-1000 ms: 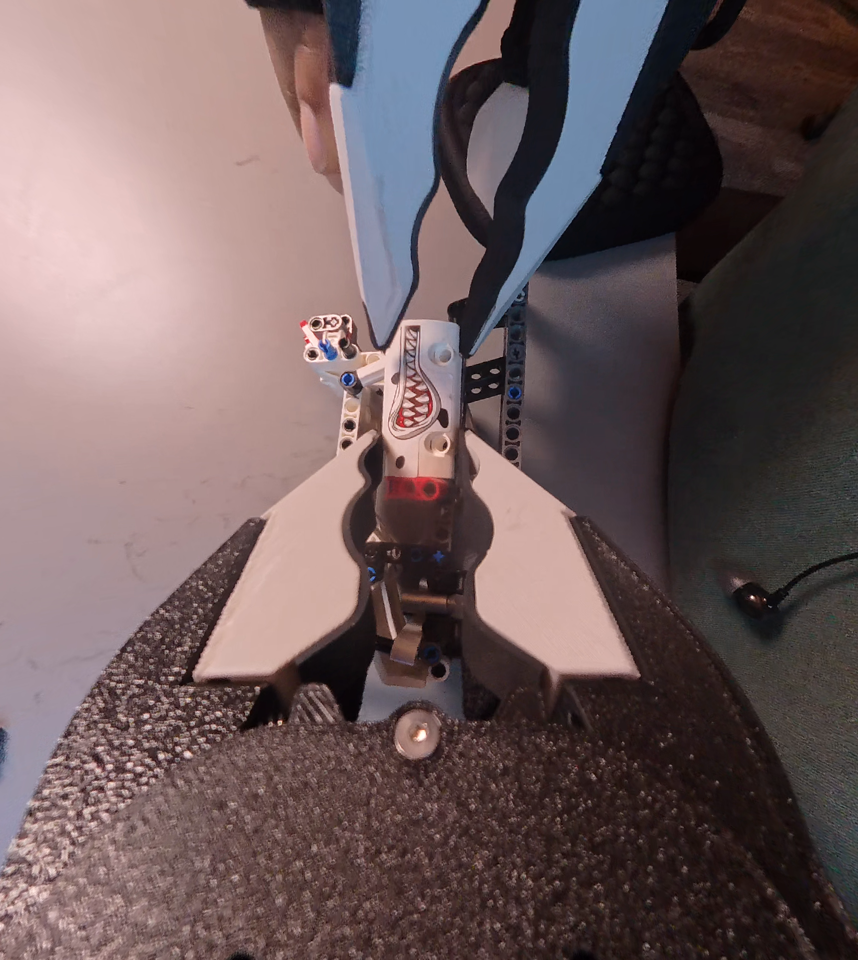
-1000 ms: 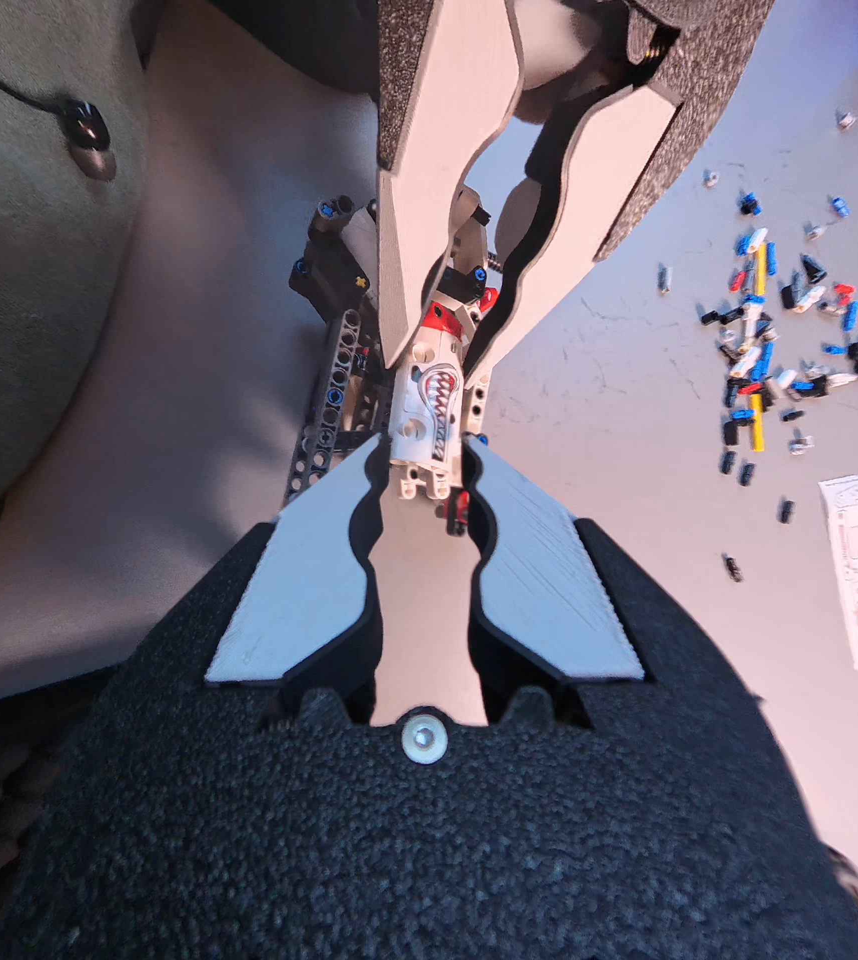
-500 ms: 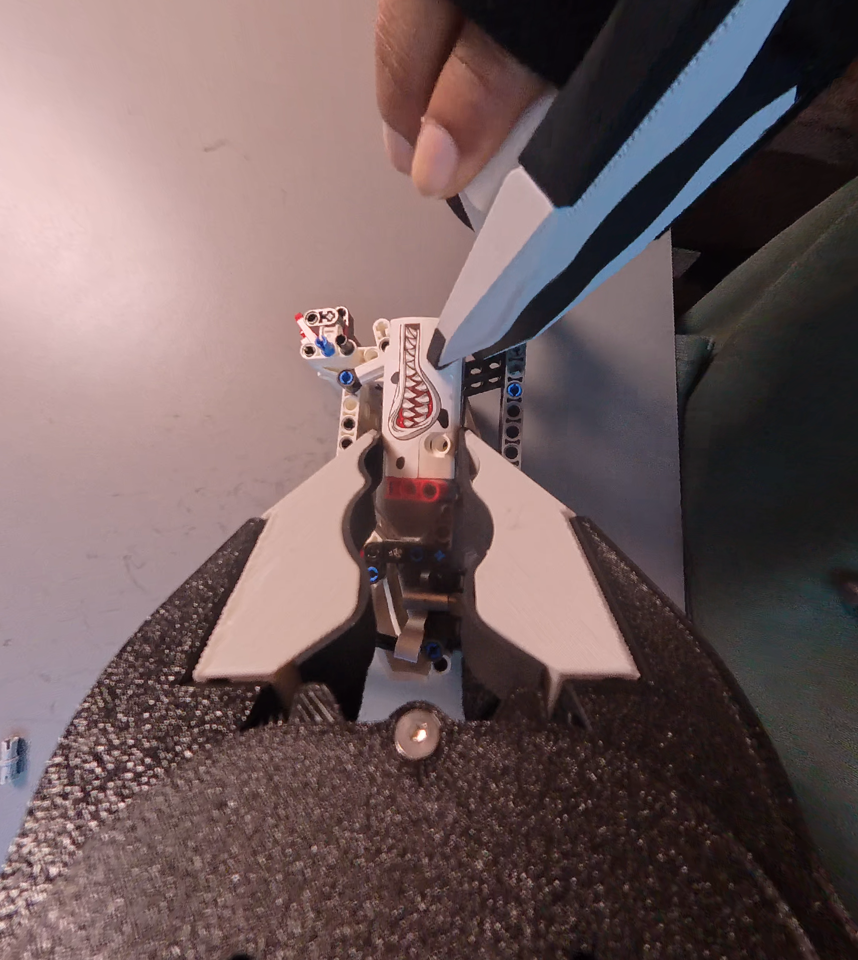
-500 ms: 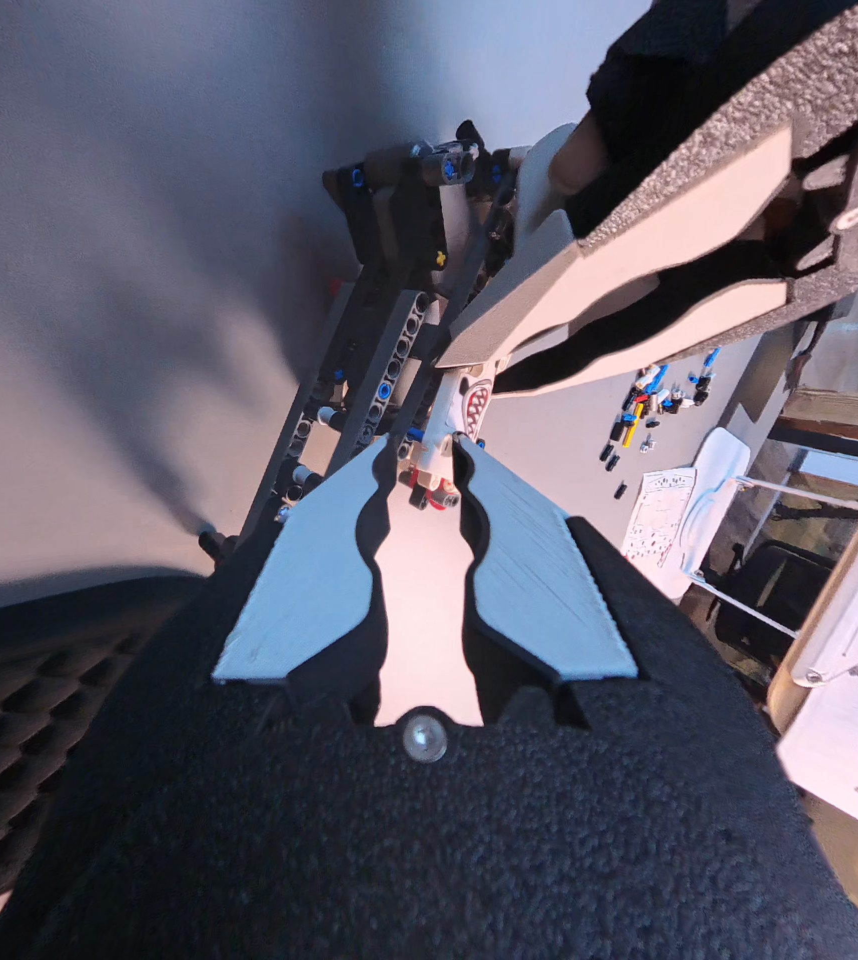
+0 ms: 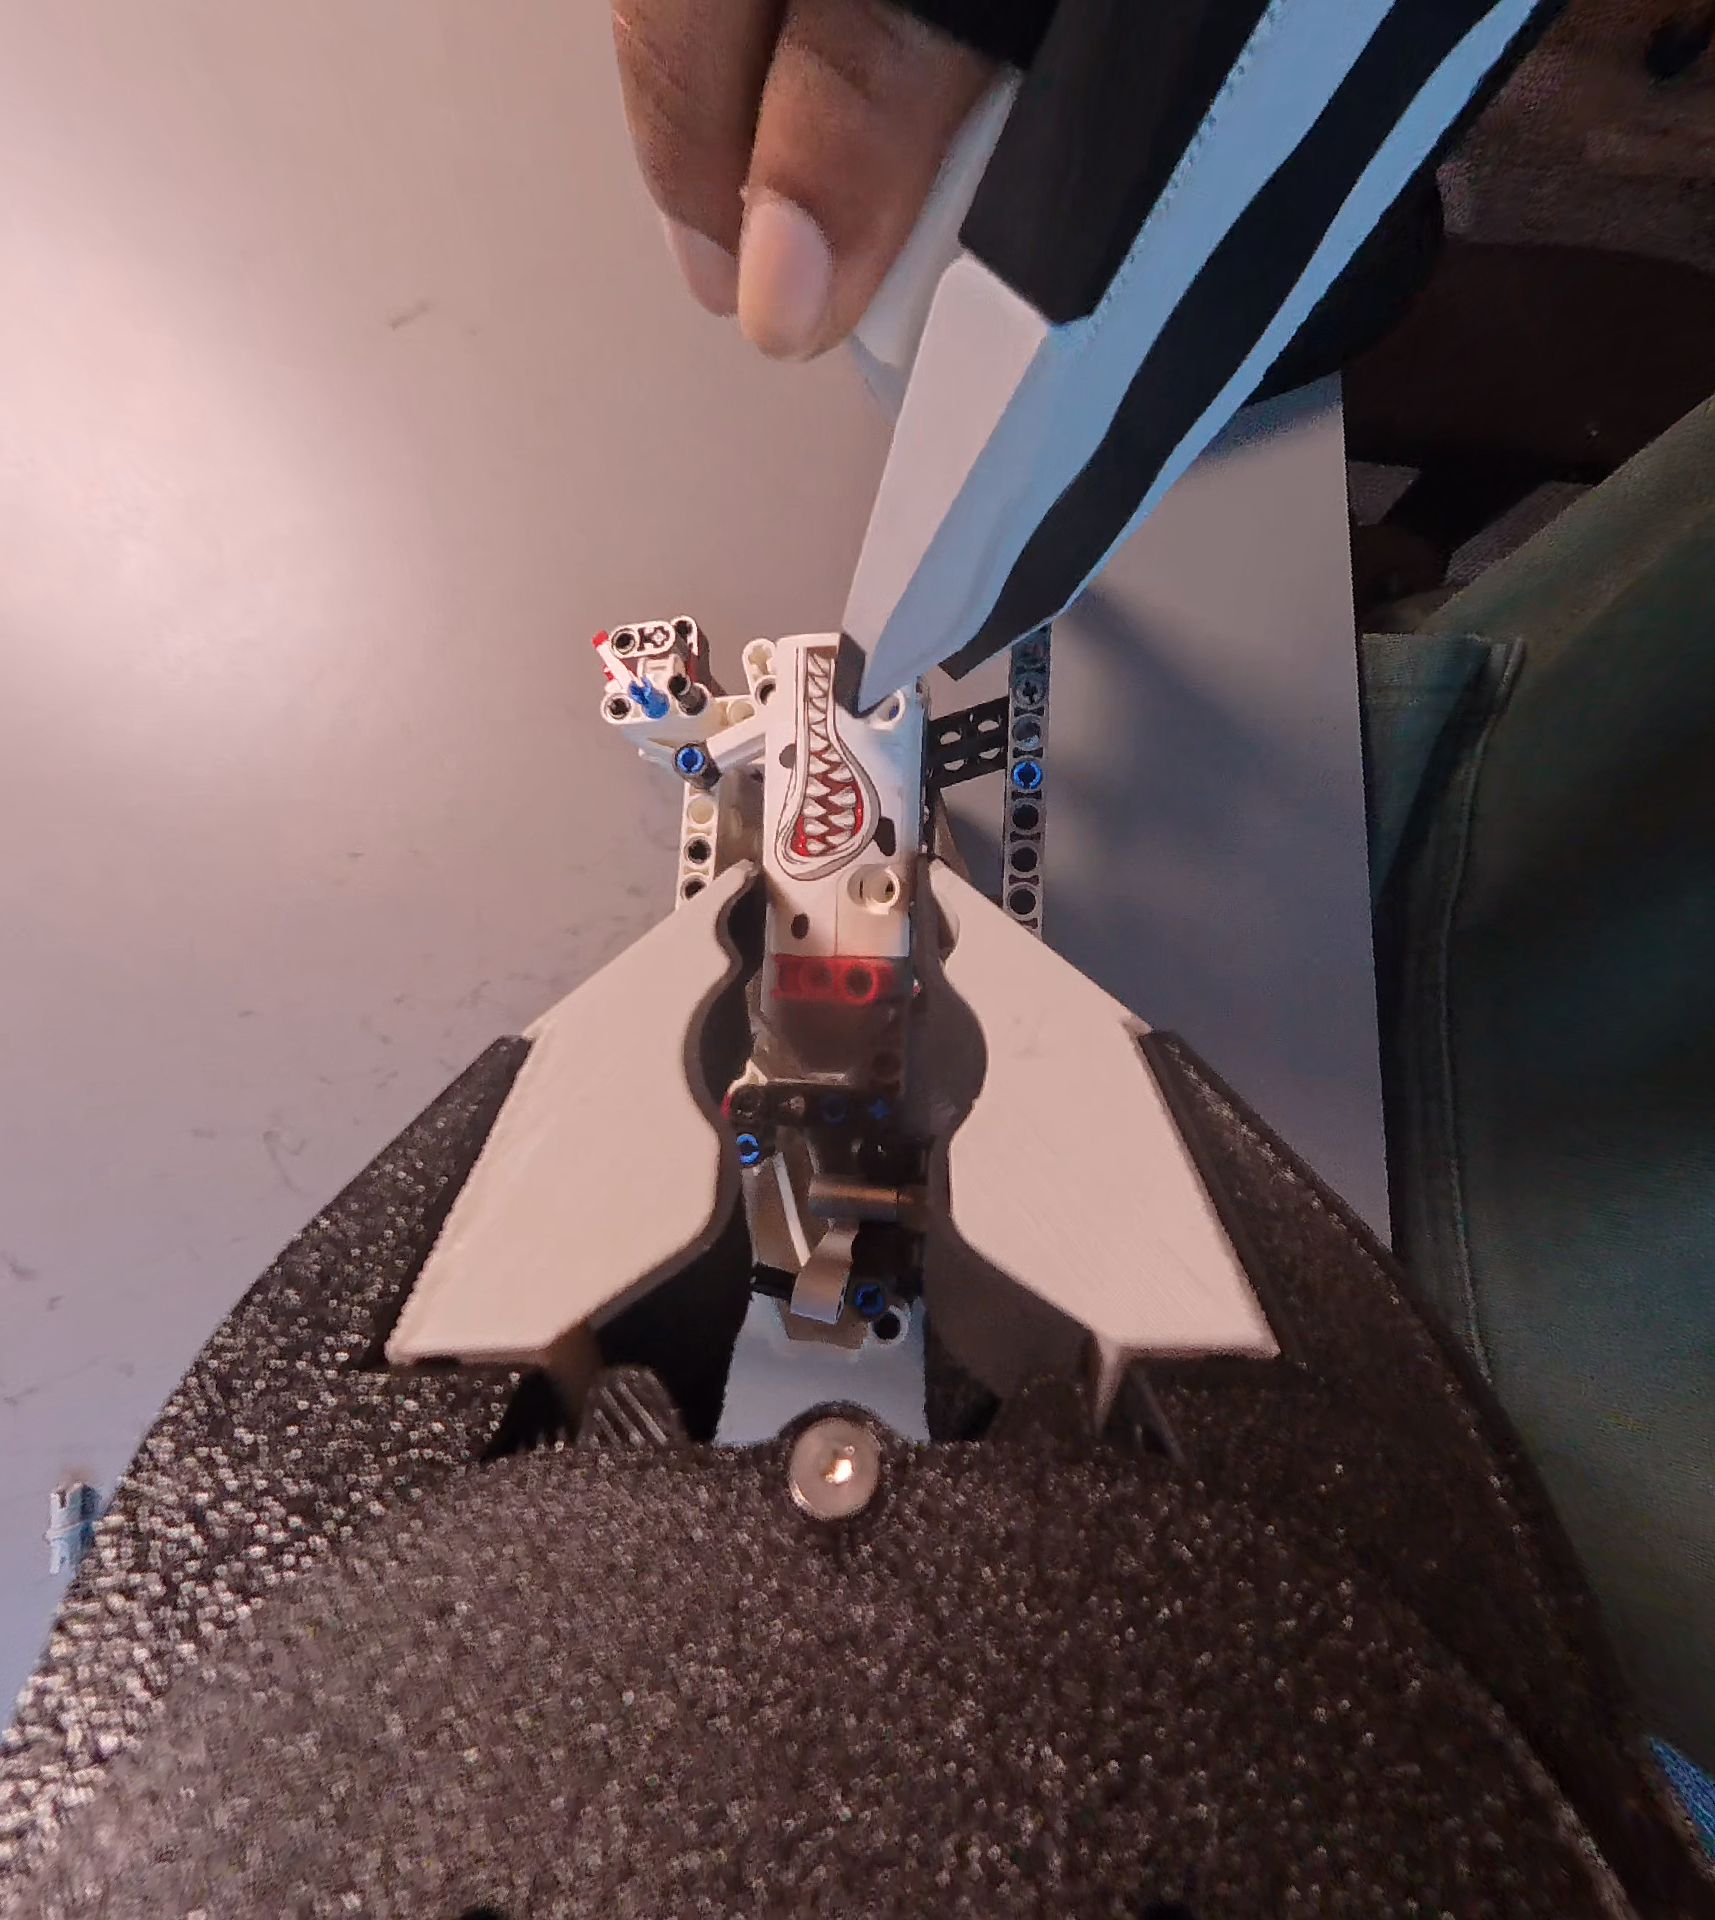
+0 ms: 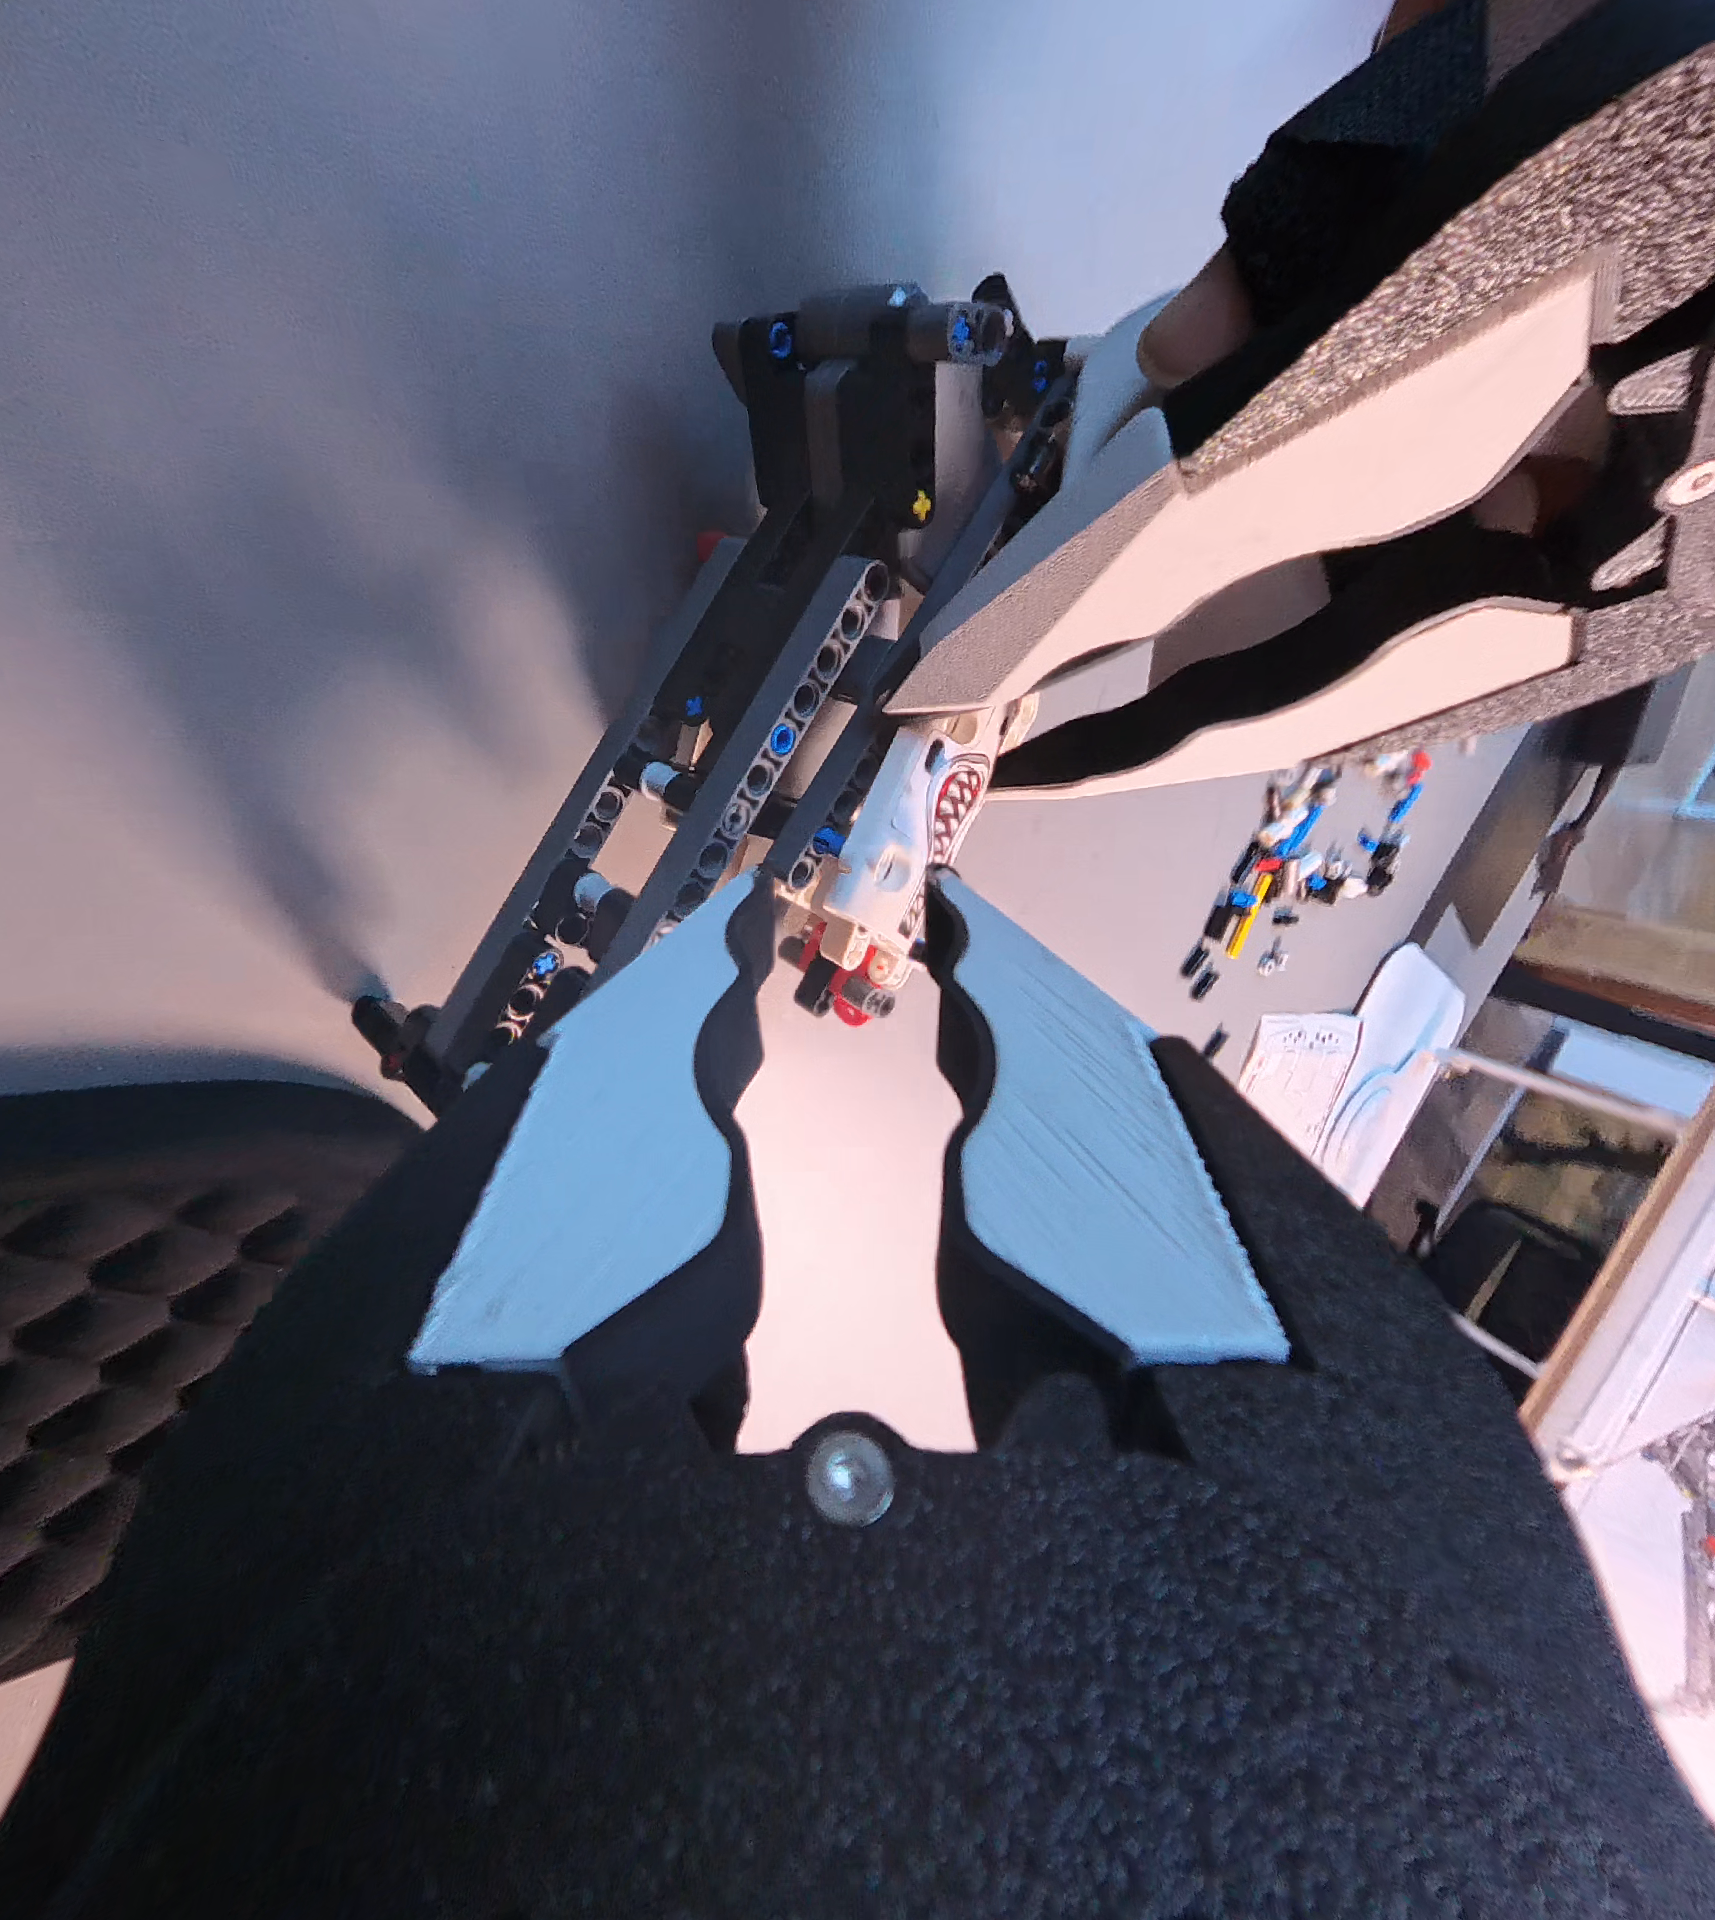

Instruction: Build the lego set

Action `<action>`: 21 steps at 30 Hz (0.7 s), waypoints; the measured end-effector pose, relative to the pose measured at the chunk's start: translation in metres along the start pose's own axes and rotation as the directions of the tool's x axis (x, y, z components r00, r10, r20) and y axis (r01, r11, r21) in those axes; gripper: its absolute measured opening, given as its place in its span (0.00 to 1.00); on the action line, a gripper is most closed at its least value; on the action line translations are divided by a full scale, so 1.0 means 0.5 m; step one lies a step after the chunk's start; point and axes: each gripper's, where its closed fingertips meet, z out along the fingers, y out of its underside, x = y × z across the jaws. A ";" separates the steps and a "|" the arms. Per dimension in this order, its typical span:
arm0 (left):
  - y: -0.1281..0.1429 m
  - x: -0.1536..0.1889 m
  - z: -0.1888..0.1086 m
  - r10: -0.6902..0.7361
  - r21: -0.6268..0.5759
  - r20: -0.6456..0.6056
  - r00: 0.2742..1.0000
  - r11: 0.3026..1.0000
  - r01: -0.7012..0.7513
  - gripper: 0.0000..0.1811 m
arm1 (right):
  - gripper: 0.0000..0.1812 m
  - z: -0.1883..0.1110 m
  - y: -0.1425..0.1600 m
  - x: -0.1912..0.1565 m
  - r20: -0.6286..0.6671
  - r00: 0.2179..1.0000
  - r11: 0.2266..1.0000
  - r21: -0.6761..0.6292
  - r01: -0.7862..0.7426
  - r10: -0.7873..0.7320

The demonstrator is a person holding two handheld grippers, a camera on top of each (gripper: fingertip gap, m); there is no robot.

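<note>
The left claw [image 5: 837,894] still squeezes the lego model [image 5: 832,790] above the table [image 5: 209,520], while the right claw [image 6: 842,883], now tilted sideways, pinches its 12 o'clock end for pressing.

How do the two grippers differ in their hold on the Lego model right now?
The left gripper clamps the Lego model deep between its fingers; the right gripper meets only its shark-mouth end at the fingertips. The left has a speckled grey body, the right plain black. Both have pale wavy-edged fingers.
</note>
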 end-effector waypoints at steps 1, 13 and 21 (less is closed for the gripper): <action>0.000 0.002 0.001 0.001 -0.006 -0.008 1.000 1.000 -0.001 0.15 | 0.13 -0.002 -0.001 -0.002 -0.004 1.000 0.999 0.033 0.016 -0.016; -0.001 0.005 0.002 0.027 -0.058 0.018 0.999 0.998 -0.026 0.15 | 0.04 -0.002 -0.014 -0.007 -0.081 0.996 0.982 0.183 0.042 -0.027; -0.002 0.015 0.001 0.118 -0.176 0.017 0.993 0.978 -0.113 0.14 | 0.03 -0.001 -0.027 -0.026 -0.045 0.999 0.973 0.232 0.018 -0.008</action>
